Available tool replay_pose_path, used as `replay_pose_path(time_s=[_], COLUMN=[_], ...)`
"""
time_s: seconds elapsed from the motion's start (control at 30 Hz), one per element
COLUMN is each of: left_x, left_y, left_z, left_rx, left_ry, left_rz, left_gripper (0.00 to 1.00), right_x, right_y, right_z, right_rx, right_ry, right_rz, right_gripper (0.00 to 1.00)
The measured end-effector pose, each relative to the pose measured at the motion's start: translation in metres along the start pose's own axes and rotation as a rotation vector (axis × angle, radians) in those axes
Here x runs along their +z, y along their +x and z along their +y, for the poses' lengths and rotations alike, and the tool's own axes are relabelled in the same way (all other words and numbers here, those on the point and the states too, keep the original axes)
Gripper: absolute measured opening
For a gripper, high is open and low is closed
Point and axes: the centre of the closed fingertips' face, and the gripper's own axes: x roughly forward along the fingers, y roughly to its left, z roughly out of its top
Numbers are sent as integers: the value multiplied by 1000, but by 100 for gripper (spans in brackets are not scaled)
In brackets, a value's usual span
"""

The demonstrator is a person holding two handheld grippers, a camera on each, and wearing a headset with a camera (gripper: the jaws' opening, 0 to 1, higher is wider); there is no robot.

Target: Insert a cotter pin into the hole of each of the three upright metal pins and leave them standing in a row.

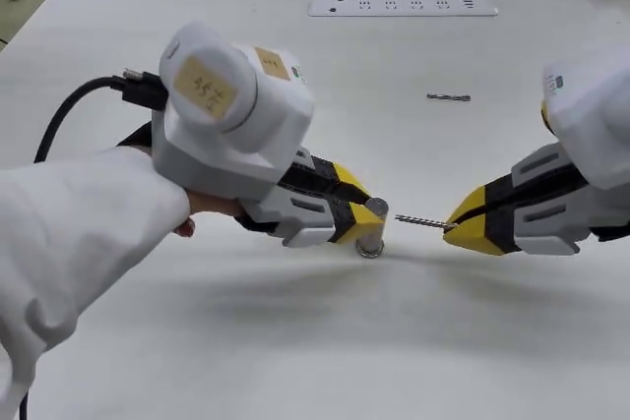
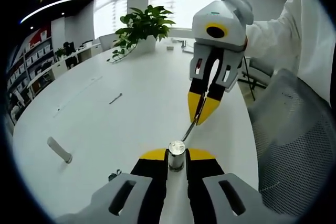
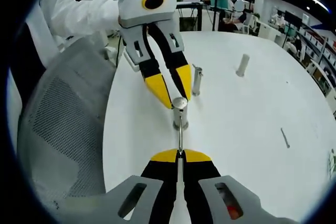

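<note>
White table [image 1: 295,341]: left fingers [image 1: 359,218] clamp shiny upright metal pin [image 1: 376,211]; right fingers [image 1: 472,230] pinch thin cotter pin [image 1: 421,222]

My jaws look like matt plastic; the upright pin [image 1: 373,227] is smooth, shiny metal, the cotter pin [image 1: 421,222] thin bright metal, the table [image 1: 295,341] smooth and matt.

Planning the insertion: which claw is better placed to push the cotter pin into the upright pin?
Right. The right claw holds the cotter pin, its tip aimed at the upright metal pin close by. The left claw grips that pin, steadying it.
</note>
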Motion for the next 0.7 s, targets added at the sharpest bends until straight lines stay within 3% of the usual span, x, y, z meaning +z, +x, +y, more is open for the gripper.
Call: replay_pose_path(time_s=[0.47, 0.57, 0.7], left_x=[-4, -7, -5], left_y=[-3, -3, -3], left_z=[1, -1, 0], left_rx=[-1, -12, -10], left_ry=[26, 32, 24], left_rz=[19, 36, 31], left_gripper=[8, 0, 0], right_x=[7, 8, 9], right_y=[2, 4, 4], right_z=[-6, -6, -7], right_rx=[-7, -8, -8], right_ry=[-39, -54, -61], right_rz=[-6, 1, 1], right_gripper=[0, 0, 0])
